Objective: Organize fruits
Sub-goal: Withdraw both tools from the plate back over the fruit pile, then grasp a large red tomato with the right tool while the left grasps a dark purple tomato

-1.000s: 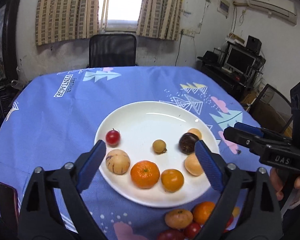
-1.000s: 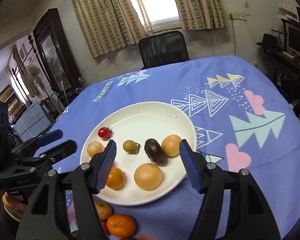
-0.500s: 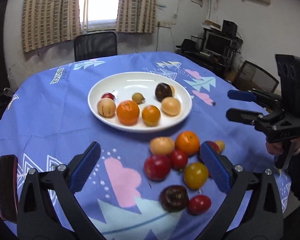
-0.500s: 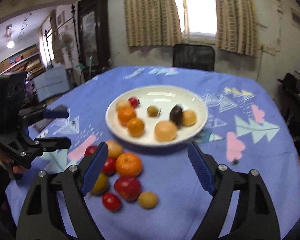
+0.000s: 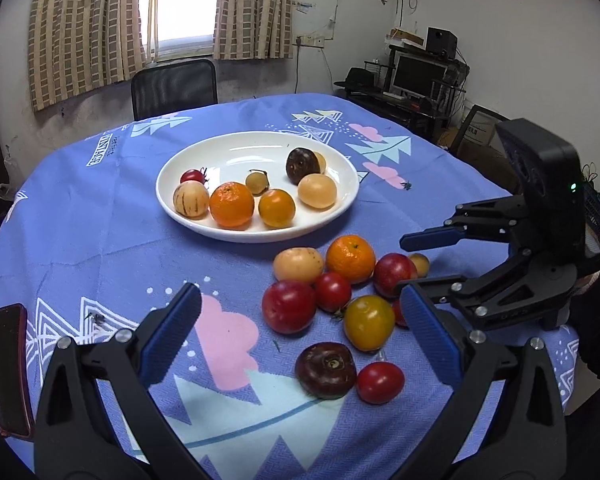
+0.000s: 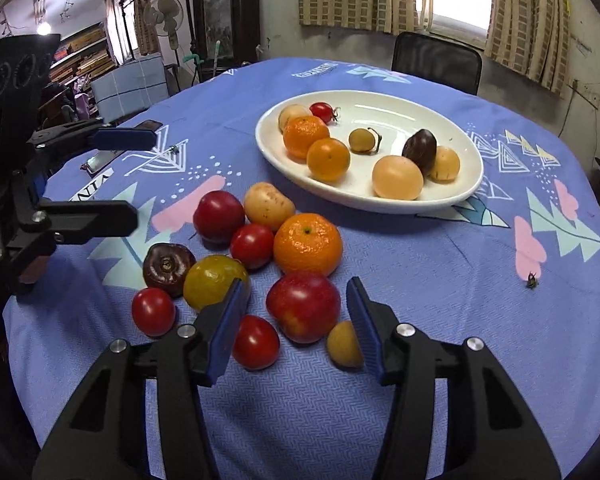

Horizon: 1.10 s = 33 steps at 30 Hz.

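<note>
A white plate (image 5: 256,237) (image 6: 380,205) in the middle of the blue tablecloth holds several fruits, among them two oranges and a dark purple one. A loose pile lies on the cloth in front of it: an orange (image 5: 350,258) (image 6: 308,244), red, yellow and dark fruits. My right gripper (image 6: 296,320) (image 5: 416,260) is low at the pile, open. Its fingers flank a red round fruit (image 6: 303,306) with small gaps on both sides. My left gripper (image 5: 300,332) (image 6: 132,178) hovers open and empty on the pile's other side, above a dark purple fruit (image 5: 326,370).
A dark red phone (image 5: 10,364) lies at the table's near left edge. A black chair (image 5: 174,86) stands behind the table under the window. A desk with a monitor (image 5: 416,72) is at the right wall. The round table's edge drops off close to both grippers.
Both grippers have drawn back from the plate to the loose pile in front of it. The right gripper's fingers have come closer together around the red fruit.
</note>
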Each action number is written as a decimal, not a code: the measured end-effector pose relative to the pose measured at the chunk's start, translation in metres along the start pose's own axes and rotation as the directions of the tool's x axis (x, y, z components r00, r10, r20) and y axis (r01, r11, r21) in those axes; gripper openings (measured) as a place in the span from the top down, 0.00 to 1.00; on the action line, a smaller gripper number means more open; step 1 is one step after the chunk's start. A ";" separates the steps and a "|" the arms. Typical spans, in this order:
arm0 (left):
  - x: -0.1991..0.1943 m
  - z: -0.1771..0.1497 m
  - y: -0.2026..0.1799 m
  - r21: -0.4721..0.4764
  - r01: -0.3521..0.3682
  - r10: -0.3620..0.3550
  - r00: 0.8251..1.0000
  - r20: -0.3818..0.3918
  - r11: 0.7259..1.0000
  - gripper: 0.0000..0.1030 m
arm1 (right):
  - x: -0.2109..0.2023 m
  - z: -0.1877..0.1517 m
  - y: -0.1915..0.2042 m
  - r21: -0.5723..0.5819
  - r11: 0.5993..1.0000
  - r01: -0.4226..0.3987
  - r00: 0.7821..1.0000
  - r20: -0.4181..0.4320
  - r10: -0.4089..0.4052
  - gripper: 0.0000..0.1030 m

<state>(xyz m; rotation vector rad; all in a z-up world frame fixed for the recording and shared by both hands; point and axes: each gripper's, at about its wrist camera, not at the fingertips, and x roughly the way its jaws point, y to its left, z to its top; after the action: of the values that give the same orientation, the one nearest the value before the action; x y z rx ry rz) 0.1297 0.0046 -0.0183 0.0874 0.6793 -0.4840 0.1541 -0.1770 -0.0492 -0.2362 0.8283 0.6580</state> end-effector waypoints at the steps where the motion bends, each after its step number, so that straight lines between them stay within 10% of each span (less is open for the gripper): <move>1: 0.000 0.000 0.000 -0.003 0.000 0.000 1.000 -0.002 1.000 0.02 | 0.003 0.000 -0.001 0.008 1.000 0.004 1.000 -0.008 -0.004 0.48; 20: 0.003 -0.002 0.005 0.006 -0.031 0.031 0.999 -0.042 1.000 0.02 | 0.014 -0.002 0.001 0.047 0.999 -0.022 0.998 -0.051 0.025 0.59; 26: 0.006 -0.008 0.016 -0.063 0.054 -0.060 0.995 -0.085 0.997 0.03 | 0.003 0.001 -0.013 0.141 0.984 -0.113 0.993 -0.023 0.117 0.59; 33: 0.015 -0.019 0.005 -0.026 0.155 -0.157 0.974 -0.164 0.988 0.27 | -0.012 0.001 -0.015 0.153 0.978 -0.141 0.990 0.020 0.140 0.59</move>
<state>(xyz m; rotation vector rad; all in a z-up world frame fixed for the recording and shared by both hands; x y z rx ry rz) 0.1311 0.0078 -0.0427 0.0623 0.8568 -0.6278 0.1583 -0.1935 -0.0403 -0.0349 0.8884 0.7231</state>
